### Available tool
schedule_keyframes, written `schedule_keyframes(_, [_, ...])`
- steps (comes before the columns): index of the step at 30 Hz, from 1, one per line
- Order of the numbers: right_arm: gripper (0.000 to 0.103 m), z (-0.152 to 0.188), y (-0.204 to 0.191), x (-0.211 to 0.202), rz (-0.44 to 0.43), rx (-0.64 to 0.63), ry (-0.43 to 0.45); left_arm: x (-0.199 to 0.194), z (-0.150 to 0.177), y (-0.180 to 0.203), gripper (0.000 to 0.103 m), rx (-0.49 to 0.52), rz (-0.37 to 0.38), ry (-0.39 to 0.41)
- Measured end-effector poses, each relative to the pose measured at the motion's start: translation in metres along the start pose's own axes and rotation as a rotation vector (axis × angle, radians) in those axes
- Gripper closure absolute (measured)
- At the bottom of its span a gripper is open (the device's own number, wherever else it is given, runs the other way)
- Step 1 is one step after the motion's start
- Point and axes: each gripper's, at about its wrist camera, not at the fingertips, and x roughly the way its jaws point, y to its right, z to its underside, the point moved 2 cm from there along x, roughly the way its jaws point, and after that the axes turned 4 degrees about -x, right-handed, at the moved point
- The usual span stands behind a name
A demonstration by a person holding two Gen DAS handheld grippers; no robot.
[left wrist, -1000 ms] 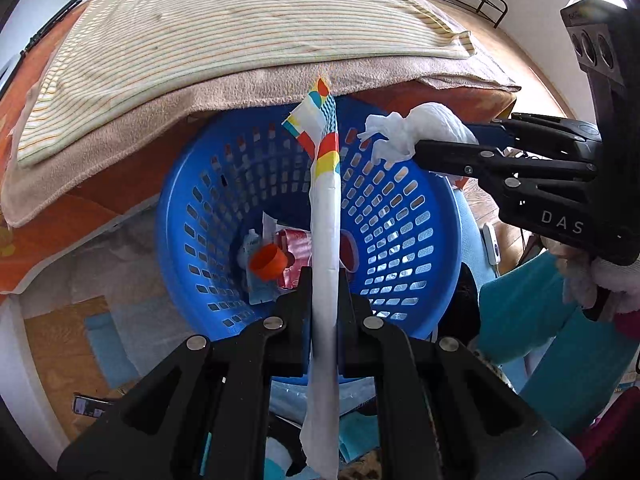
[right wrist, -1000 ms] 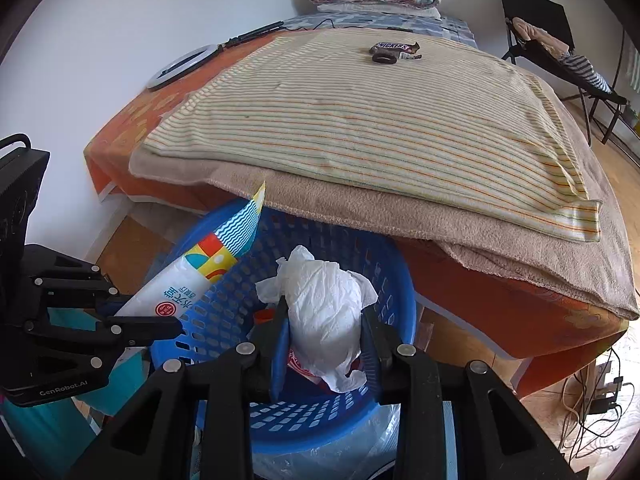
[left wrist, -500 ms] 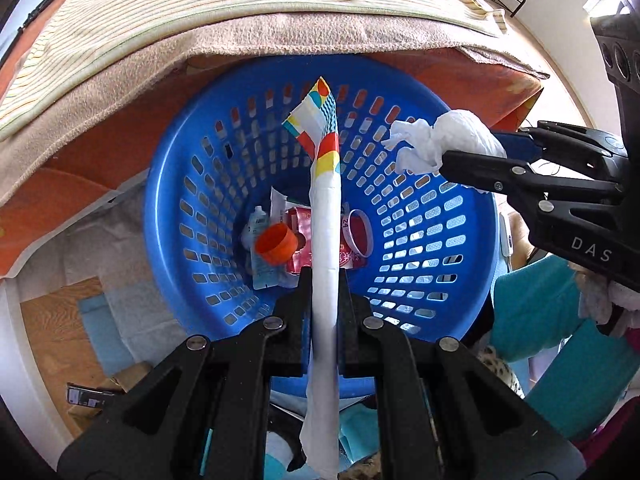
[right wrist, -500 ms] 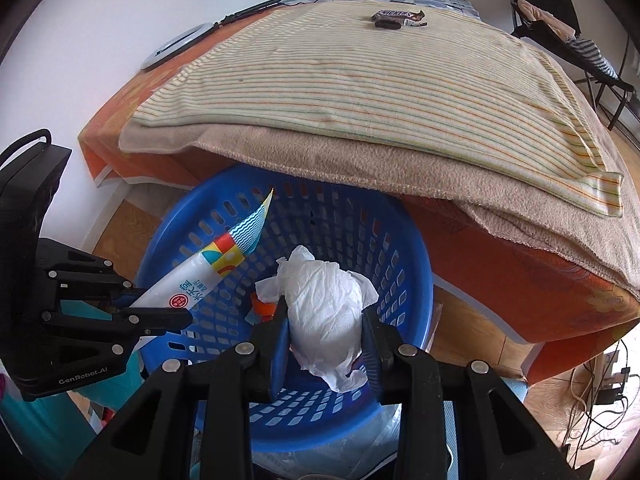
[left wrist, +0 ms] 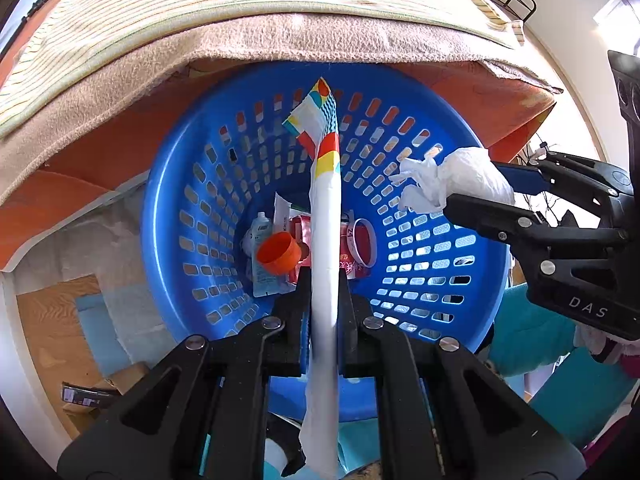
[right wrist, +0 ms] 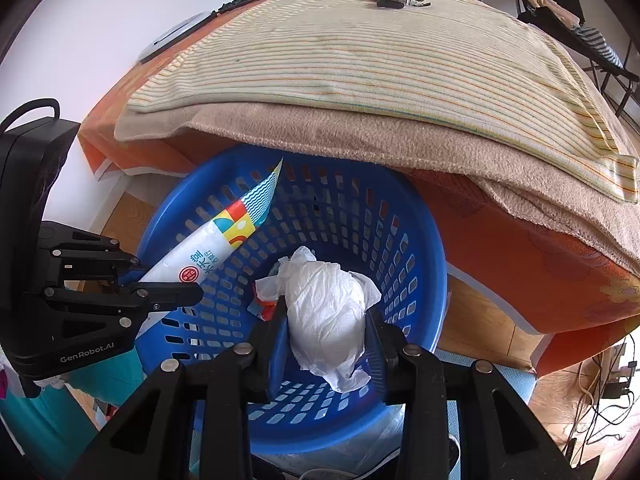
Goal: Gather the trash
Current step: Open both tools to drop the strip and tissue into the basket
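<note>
Tissue wad [right wrist: 326, 312] between opening right hand-held gripper [right wrist: 326, 330] jaws; left hand-held gripper [left wrist: 325, 292] clamps wrapper [left wrist: 325, 240].

Laundry basket [left wrist: 192, 208]: blue. Wrapper [left wrist: 325, 216]: white, with red, yellow and teal wave-patterned end. Crumpled tissue [right wrist: 328, 308]: white. Cup [left wrist: 278, 254]: orange. Blanket [right wrist: 360, 64]: cream, thin multicoloured stripes. Towel [right wrist: 360, 136]: tan.

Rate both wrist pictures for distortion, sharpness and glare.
Left wrist view: strong fisheye bend, dark corners; blue basket and the wrapper in the left tongs are sharp, and the window at the top right is blown out. Right wrist view: same curvature, even daylight, crumpled tissue crisp between the opening right tongs, no harsh glare.
</note>
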Motion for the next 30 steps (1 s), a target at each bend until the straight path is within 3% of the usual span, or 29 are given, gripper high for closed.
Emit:
schedule_keyframes(3, [0.061, 0.001, -0.002, 0.002, 0.0, 0.0, -0.006, 0.001, -0.001, 0.0, 0.085, 0.0, -0.017, 0.003])
schedule_keyframes(5, [0.049, 0.001, -0.002, 0.003, 0.003, 0.004, -0.01, 0.001, -0.003, -0.001, 0.07, -0.003, -0.022, 0.013])
schedule_keyframes(12, [0.036, 0.001, 0.0, 0.005, 0.012, 0.017, -0.019, 0.002, -0.004, -0.005, 0.064, -0.013, -0.039, 0.012])
schedule_keyframes(19, [0.032, 0.002, -0.002, 0.01, 0.023, 0.013, -0.041, 0.002, -0.001, -0.005, 0.038, 0.001, -0.075, 0.027])
schedule_keyframes(21, [0.031, 0.003, -0.001, 0.011, 0.028, 0.013, -0.049, 0.002, -0.001, -0.005, 0.037, -0.001, -0.078, 0.029])
schedule_keyframes(23, [0.02, 0.004, -0.001, 0.013, 0.037, 0.013, -0.054, 0.002, -0.002, -0.007, 0.037, -0.005, -0.084, 0.029])
schedule_keyframes(25, [0.015, 0.003, -0.001, 0.011, 0.036, 0.012, -0.043, 0.001, -0.002, -0.009, 0.036, -0.009, -0.088, 0.029])
schedule_keyframes(30, [0.013, 0.001, -0.002, 0.009, 0.056, -0.002, -0.033, -0.001, -0.003, -0.01, 0.035, -0.016, -0.092, 0.033])
